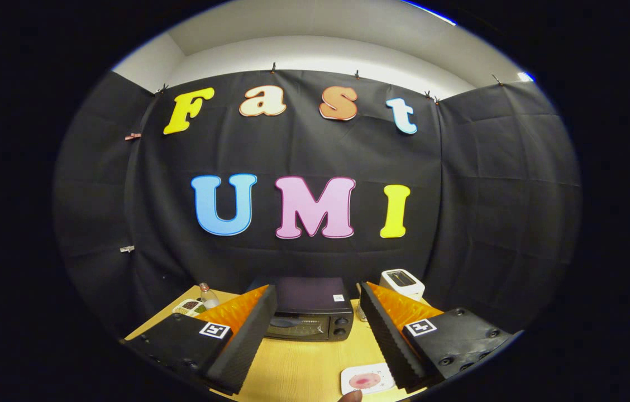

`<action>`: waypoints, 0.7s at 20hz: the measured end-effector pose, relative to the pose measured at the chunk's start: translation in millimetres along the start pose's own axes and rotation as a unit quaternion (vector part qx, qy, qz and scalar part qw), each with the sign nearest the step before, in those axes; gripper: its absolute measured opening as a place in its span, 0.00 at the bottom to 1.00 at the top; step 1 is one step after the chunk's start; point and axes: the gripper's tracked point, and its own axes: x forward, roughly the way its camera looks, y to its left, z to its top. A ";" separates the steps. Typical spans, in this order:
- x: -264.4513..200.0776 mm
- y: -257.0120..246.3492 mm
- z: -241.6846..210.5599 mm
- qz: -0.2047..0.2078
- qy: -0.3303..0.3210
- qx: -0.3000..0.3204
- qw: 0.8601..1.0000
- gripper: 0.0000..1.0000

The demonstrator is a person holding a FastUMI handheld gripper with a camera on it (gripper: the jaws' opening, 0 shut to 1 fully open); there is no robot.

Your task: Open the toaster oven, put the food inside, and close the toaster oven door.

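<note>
Toaster oven sits on wooden table against booth wall, door shut, beyond gripper, whose fingers stand spread wide, grasping nothing; food on white plate lies near right finger, white toaster behind; risk: approach from this height may miss door handle, or finger may knock plate; no legible writing on oven

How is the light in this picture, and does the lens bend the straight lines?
Gripper view: the strong fisheye bows the wooden table edge; the light is even and soft, with a faint glare on the shut toaster oven door; the open gripper fingers look sharp.
</note>
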 end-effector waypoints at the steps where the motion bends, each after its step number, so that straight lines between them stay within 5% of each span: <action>1: 9.2 7.2 -7.7 0.003 0.008 0.000 1.000 0.97; 14: 160.4 74.1 -156.0 0.022 0.129 0.018 0.991 0.98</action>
